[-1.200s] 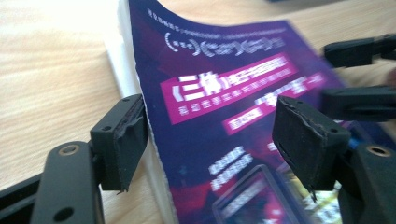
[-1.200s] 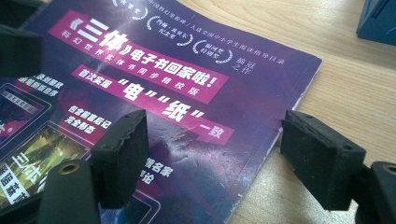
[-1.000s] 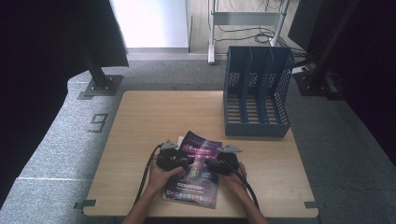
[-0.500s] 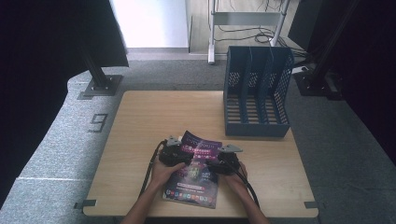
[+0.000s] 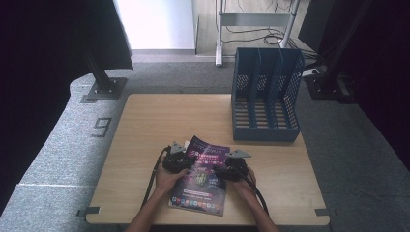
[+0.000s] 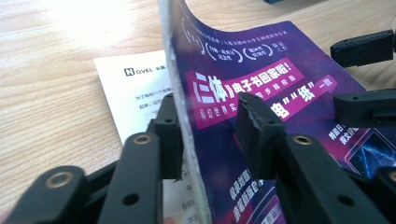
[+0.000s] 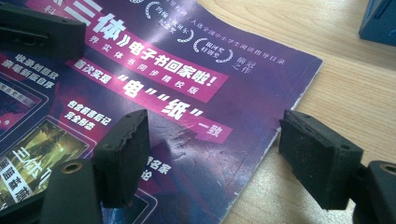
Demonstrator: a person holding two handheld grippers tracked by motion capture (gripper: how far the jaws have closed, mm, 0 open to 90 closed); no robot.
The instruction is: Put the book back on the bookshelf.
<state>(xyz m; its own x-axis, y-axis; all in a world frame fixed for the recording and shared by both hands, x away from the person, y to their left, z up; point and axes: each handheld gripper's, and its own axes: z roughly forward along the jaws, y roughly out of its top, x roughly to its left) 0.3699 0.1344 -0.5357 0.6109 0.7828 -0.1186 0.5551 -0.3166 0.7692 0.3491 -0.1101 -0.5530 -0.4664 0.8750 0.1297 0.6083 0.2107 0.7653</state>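
Left gripper straddles magazine cover edge, jaws parted.

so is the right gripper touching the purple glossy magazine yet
Apart, going by the right gripper view: the right gripper has its jaws wide open astride the purple glossy magazine's right edge, with clear gaps on both sides.

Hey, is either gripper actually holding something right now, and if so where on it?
Nothing is clamped. The left gripper straddles the magazine's lifted left cover edge, jaws still apart. The right gripper is open over its right edge.

Lab: numbered floor marker, stand bases.
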